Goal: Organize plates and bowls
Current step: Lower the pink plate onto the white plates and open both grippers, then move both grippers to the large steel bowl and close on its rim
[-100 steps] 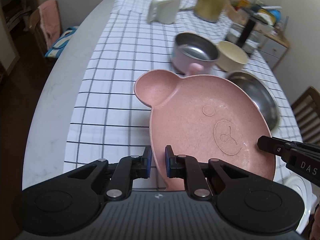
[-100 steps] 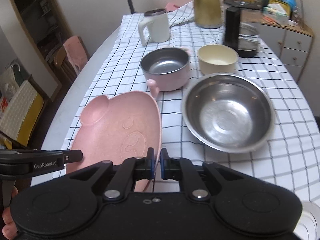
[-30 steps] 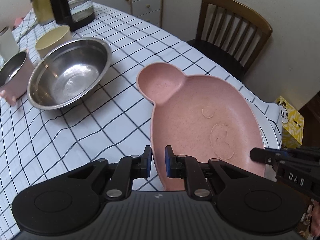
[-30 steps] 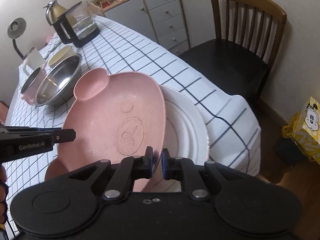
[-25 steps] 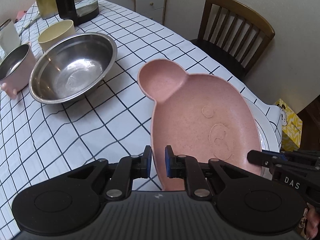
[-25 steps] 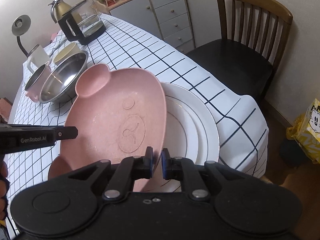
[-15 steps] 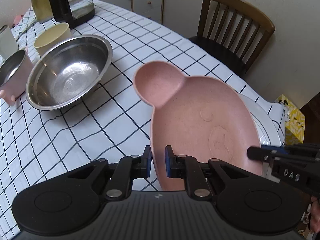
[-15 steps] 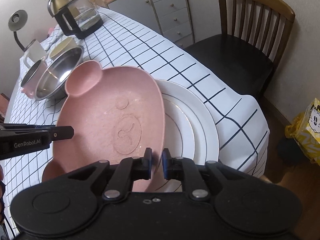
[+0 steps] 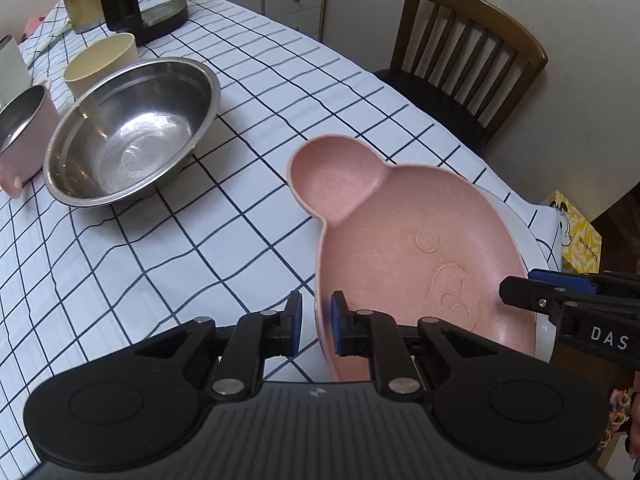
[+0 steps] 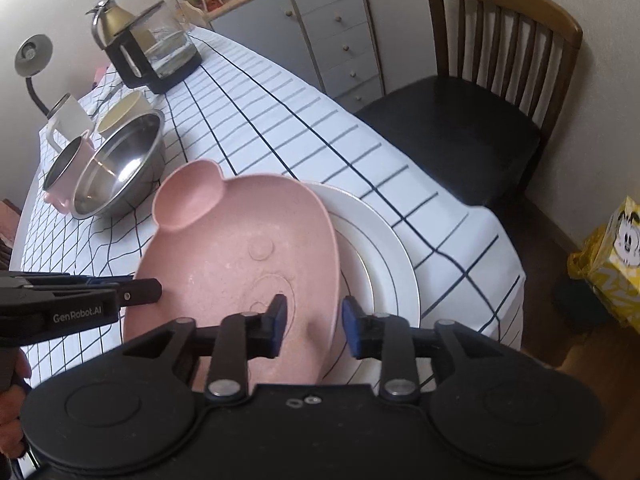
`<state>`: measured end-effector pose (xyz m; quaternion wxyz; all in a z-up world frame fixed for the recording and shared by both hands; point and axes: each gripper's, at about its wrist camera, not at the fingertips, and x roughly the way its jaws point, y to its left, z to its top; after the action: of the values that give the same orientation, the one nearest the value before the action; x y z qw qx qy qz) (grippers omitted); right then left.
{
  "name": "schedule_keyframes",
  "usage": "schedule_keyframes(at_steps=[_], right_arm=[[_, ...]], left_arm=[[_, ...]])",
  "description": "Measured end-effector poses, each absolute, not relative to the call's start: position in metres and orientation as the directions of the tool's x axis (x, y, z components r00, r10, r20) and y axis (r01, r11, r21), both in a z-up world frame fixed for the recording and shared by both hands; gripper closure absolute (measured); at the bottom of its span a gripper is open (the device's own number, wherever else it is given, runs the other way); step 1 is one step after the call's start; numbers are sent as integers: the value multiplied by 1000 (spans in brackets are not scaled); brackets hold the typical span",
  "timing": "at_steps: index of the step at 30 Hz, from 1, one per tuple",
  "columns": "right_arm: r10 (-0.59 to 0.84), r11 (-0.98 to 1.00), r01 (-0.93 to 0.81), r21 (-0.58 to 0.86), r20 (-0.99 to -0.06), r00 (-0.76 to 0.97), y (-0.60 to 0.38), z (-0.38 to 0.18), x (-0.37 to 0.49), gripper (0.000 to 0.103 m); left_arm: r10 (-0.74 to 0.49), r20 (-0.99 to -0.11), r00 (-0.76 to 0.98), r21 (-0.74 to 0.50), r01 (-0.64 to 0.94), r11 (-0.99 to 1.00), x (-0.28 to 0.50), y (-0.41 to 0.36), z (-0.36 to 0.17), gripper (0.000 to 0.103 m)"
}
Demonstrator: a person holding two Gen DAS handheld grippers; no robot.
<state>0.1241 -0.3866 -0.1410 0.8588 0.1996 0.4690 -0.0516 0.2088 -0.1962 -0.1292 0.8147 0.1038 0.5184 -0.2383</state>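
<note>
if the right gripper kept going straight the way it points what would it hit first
Most likely the pink plate: its rim sits between the opening jaws of the right gripper, clear of both pads. The white plate lies underneath.

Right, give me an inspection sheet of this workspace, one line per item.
Surface: table under a white checked cloth.
Job's things: pink bear plate lying on the white plate; steel bowl, pink pot, cream bowl further back.
Clutter: coffee carafe, gold kettle, white mug.
Grippers: left gripper shut on the pink plate's rim; right gripper opening, rim between its jaws, pads clear.
Cables: nothing seen.
Surroundings: wooden chair, drawer cabinet, yellow bag.
</note>
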Motion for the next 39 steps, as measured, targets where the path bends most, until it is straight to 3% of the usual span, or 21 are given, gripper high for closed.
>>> schedule_keyframes(at_steps=[9,11,16,20,27,34,39], right_arm=[[104,939,211,271,-810,577,-376,-119,125,67],[107,946,188,264,-801,589,-371,-110,124,65],[125,957,129,258,-774,621,-358,-86,126,59],[161,963,65,262,-749,643,-348,-66,132,53],[202,973,-57,224,-703,682,-325,-32,159,30],[215,975,-115,191,-666,714,-311,-16,208,1],[181,983,-128,129,-642,745,-299,-17,246,0]], left_arm=[[-332,-853,402,-114,479,871,199,-179,-102,86],[-345,-838,422,-121,473,873,195,-173,-93,79],[-363,-789,496,-130,442,887,187,-155,-70,45],[-357,-759,544,-141,398,906,187,-138,-52,44],[-318,-698,642,-133,321,938,198,-108,-27,27],[-234,-666,708,-111,217,970,226,-88,-17,25],[-157,-670,725,-102,120,988,258,-79,-21,25]])
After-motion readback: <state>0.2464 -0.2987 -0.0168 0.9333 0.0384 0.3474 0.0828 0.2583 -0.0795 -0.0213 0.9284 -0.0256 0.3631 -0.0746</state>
